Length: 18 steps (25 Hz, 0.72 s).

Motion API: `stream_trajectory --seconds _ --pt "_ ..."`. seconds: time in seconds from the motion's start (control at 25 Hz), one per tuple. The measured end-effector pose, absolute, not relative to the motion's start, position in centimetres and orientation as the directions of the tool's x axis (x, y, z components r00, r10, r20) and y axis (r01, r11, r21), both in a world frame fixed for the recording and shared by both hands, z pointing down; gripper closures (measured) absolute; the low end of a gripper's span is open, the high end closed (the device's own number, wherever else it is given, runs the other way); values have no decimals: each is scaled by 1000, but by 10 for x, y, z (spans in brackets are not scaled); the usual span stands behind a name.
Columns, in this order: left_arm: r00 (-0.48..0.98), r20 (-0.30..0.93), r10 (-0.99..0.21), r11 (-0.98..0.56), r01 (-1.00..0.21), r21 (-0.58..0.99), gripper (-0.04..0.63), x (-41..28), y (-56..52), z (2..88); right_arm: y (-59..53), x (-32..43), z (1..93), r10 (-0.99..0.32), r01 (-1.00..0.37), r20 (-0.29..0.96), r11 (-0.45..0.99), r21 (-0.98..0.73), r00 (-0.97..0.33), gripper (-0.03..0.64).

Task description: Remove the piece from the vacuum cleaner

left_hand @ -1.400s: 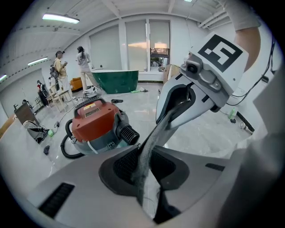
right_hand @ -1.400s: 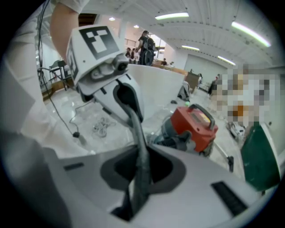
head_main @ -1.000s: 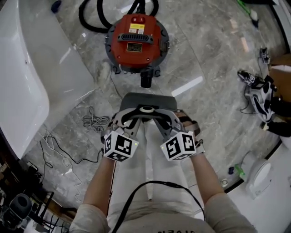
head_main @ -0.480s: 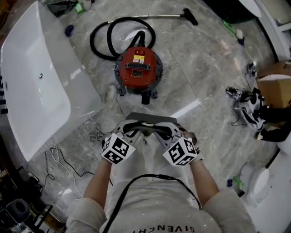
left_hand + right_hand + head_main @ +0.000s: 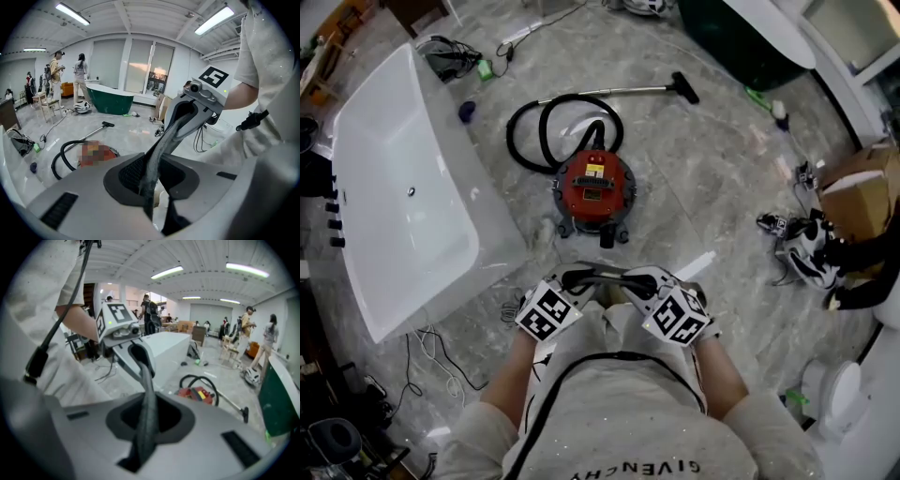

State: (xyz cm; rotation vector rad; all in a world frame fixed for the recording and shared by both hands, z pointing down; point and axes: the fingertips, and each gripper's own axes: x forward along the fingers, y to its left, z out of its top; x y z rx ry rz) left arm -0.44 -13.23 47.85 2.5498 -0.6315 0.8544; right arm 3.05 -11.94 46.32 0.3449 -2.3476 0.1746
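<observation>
Together, left gripper (image 5: 578, 279) and right gripper (image 5: 636, 278) face inward at the waist, fingers pinching the grey piece (image 5: 75, 187).

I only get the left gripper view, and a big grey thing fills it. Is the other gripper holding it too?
Observer: Yes. The right gripper view shows the right gripper clamped on the dark handle of the grey piece.
Operator: Where's the vacuum? It's all fuzzy here.
Observer: The head view shows the red vacuum cleaner standing on the floor, clear of the piece.
Operator: What's on top of it?
Observer: A yellow label, near the middle of its red top.
</observation>
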Motion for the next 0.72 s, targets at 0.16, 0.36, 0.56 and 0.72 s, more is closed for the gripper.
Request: stream_trajectory --seconds 0.16,0.36,0.56,0.72 --pt "726 617 -303 -824 -525 213 511 -4 -132 455 -120 31 440 -192 -288 695 957 -23 -693 572" --pt "735 604 -309 -818 -529 226 511 -5 -127 430 -115 30 415 -175 -267 683 963 -31 -709 574" --pt "729 615 -302 -805 -541 246 511 -13 -124 416 -111 21 400 -130 -251 678 964 -82 -723 574" --pt "723 618 -308 -792 -555 255 511 -18 -123 402 -112 16 386 -113 -226 679 971 -79 -725 574"
